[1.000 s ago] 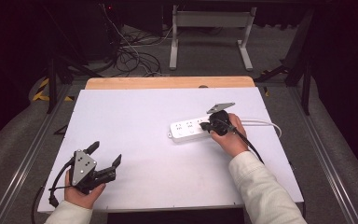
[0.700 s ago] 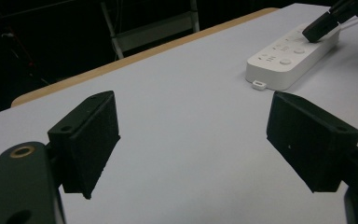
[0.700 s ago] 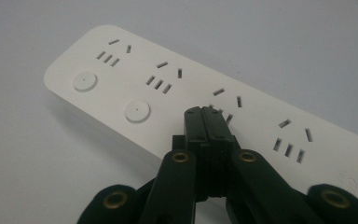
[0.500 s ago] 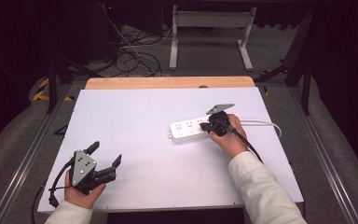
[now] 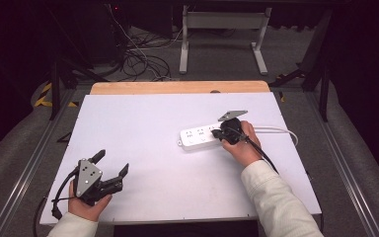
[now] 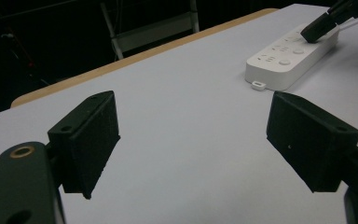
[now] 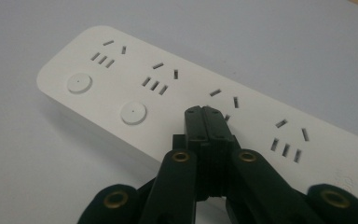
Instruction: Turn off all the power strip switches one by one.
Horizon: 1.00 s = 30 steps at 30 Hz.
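Lying on the white surface (image 5: 143, 123) right of centre, with its long axis running left to right across the high view and its cord leaving the right end: a white power strip (image 5: 200, 138); pressing down on its top face among the sockets and round buttons, jaws closed together and holding nothing: the right gripper (image 7: 208, 122); resting well apart at the near left corner, jaws spread wide and empty, pointing toward the strip: the left gripper (image 5: 111, 170). Judging from this: right hand far the nearer; probably a button press or a push along the strip's length; no reach needed from the left.
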Each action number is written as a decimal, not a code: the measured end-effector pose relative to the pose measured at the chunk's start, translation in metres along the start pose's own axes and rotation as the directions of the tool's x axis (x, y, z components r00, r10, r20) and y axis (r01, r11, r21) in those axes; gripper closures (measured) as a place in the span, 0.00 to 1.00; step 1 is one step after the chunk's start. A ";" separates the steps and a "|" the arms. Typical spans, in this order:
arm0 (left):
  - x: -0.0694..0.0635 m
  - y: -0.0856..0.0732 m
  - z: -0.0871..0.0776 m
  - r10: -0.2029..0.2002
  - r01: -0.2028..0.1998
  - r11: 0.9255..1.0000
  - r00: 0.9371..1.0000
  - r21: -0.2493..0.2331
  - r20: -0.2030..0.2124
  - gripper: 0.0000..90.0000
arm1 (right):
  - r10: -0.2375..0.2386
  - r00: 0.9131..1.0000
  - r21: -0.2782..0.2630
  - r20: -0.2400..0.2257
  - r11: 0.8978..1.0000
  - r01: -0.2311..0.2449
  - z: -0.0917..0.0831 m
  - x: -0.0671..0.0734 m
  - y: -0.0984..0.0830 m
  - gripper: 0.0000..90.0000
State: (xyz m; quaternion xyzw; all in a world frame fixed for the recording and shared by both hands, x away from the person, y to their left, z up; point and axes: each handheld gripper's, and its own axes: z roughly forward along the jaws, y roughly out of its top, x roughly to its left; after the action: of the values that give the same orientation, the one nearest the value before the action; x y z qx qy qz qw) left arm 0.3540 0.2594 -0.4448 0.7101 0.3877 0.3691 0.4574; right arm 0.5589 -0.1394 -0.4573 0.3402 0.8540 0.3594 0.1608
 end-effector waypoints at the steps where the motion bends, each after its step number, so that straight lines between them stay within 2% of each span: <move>1: 0.000 0.000 0.000 0.001 -0.001 1.000 1.000 0.000 -0.001 0.19 | -0.003 1.000 0.003 0.004 1.000 0.003 0.000 0.001 0.000 1.00; 5: 0.000 0.000 0.000 0.000 0.000 1.000 1.000 -0.002 -0.002 0.19 | 0.011 1.000 -0.004 0.008 1.000 -0.011 0.000 0.001 -0.001 1.00; 10: 0.000 0.000 0.000 0.002 -0.002 1.000 1.000 -0.001 -0.001 0.19 | 0.001 1.000 -0.002 0.022 1.000 -0.001 0.001 0.003 -0.002 1.00; 13: 0.001 0.000 0.000 0.000 0.000 1.000 1.000 0.000 -0.002 0.19 | 0.004 1.000 -0.004 0.011 1.000 -0.004 0.001 0.001 -0.001 1.00; 14: 0.001 0.000 0.000 -0.001 0.001 1.000 1.000 0.001 -0.001 0.19 | 0.006 1.000 -0.017 -0.004 1.000 -0.006 -0.003 0.000 0.002 1.00; 15: 0.001 0.000 0.000 0.000 0.000 1.000 1.000 0.002 -0.001 0.19 | 0.007 1.000 -0.021 0.003 1.000 -0.007 -0.010 -0.001 0.005 1.00; 17: 0.001 0.000 0.000 -0.002 0.002 1.000 1.000 0.001 -0.002 0.19 | 0.059 0.998 -0.150 -0.030 0.987 -0.063 -0.030 -0.004 0.011 1.00; 18: 0.001 0.000 0.001 -0.003 0.003 1.000 1.000 0.002 -0.002 0.19 | 0.072 0.997 -0.173 -0.040 0.982 -0.078 -0.037 -0.006 0.014 1.00; 23: 0.001 0.000 0.000 0.003 -0.003 1.000 1.000 0.000 -0.006 0.19 | 0.065 0.998 -0.134 -0.027 0.989 -0.068 -0.043 -0.011 0.012 1.00; 30: 0.000 0.000 0.001 0.001 -0.001 1.000 1.000 0.000 -0.004 0.19 | 0.054 0.998 -0.143 -0.017 0.988 -0.056 -0.045 -0.013 0.012 1.00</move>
State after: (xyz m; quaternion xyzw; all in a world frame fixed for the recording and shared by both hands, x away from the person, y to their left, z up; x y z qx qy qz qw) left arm 0.3548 0.2591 -0.4450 0.7096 0.3882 0.3706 0.4566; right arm 0.5500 -0.1654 -0.4171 0.3489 0.8173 0.4262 0.1690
